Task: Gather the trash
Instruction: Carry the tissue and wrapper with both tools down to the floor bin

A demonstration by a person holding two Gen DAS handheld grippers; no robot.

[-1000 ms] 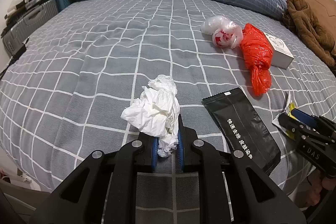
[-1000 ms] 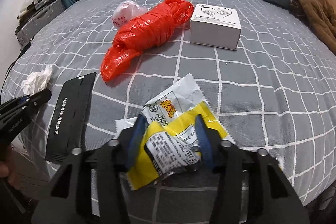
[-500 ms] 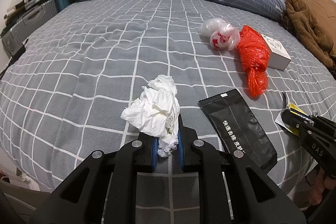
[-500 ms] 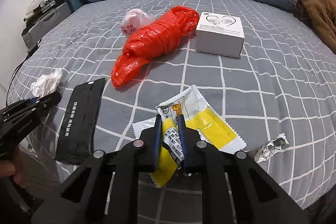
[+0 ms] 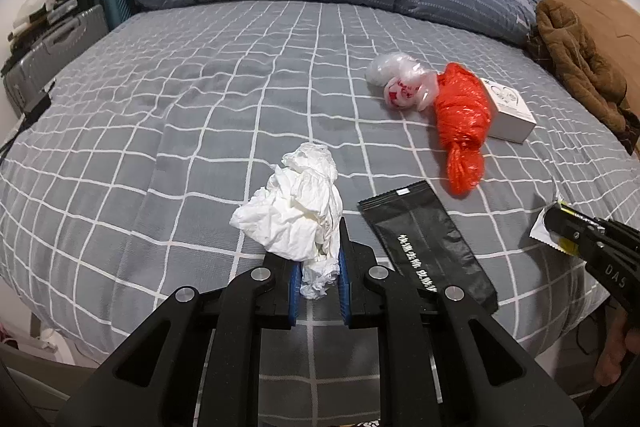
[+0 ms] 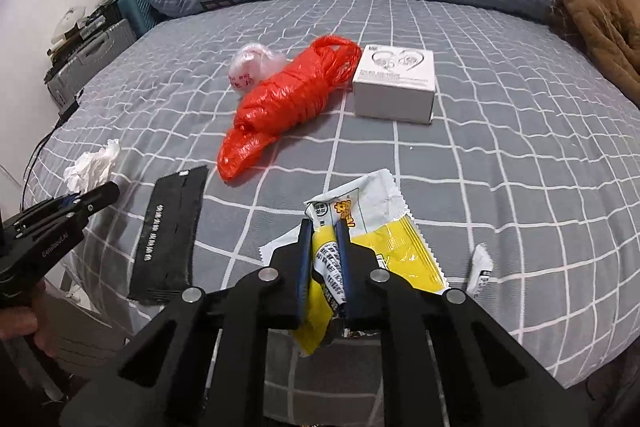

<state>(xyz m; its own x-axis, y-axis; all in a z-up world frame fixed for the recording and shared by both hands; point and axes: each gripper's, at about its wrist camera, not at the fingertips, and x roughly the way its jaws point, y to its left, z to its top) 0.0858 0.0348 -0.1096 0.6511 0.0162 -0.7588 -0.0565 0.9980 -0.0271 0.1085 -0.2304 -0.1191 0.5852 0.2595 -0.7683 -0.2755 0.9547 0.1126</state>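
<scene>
- The bed [image 5: 200, 107] carries the whole job, and I judge it barely begun: two pieces are gripped, nothing is visibly binned, and no bin shows in either view.
- Left on the checked cover: the red plastic bag [image 6: 280, 103] at centre, the white earphone box [image 6: 394, 87] just to its right, the pale knotted bag [image 6: 250, 69] at its far left, the black sachet [image 6: 168, 231] near the front edge, and a small torn scrap [image 6: 480, 267] at near right.
- The left claw [image 5: 320, 267] is clenched on the crumpled white tissue [image 5: 296, 211], as it was a second ago.
- The right claw [image 6: 324, 251] is clamped on the yellow snack wrapper [image 6: 384, 247]; a second ago its fingers stood apart around it, so that grip is new, and the wrapper now looks partly raised.
</scene>
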